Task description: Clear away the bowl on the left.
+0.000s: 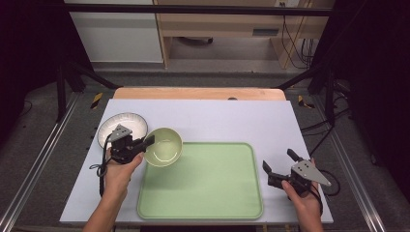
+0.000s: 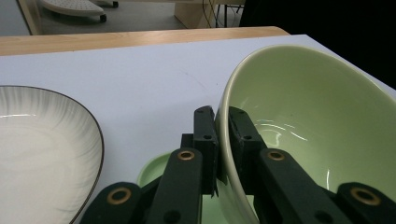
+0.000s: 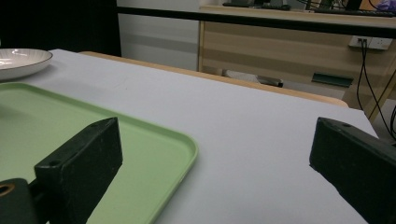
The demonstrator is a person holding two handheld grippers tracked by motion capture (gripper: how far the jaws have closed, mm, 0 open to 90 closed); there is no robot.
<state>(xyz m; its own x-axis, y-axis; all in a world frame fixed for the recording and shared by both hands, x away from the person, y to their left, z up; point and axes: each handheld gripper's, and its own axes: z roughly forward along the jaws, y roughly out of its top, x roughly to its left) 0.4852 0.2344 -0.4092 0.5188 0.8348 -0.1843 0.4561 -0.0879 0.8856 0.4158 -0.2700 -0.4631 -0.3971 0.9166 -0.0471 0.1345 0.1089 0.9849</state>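
Gripping the green bowl (image 1: 164, 146) by its rim with my left gripper (image 1: 145, 142), clamped tight, bowl tilted over the green tray's (image 1: 208, 193) left corner beside the white plate (image 1: 126, 123). My right gripper (image 1: 279, 163) hangs released, nothing between them, near the tray's right edge on the table (image 1: 232, 116).

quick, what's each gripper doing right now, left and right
Left gripper: shut on the rim of the green bowl, holding it at the tray's corner.
Right gripper: open, holding nothing.
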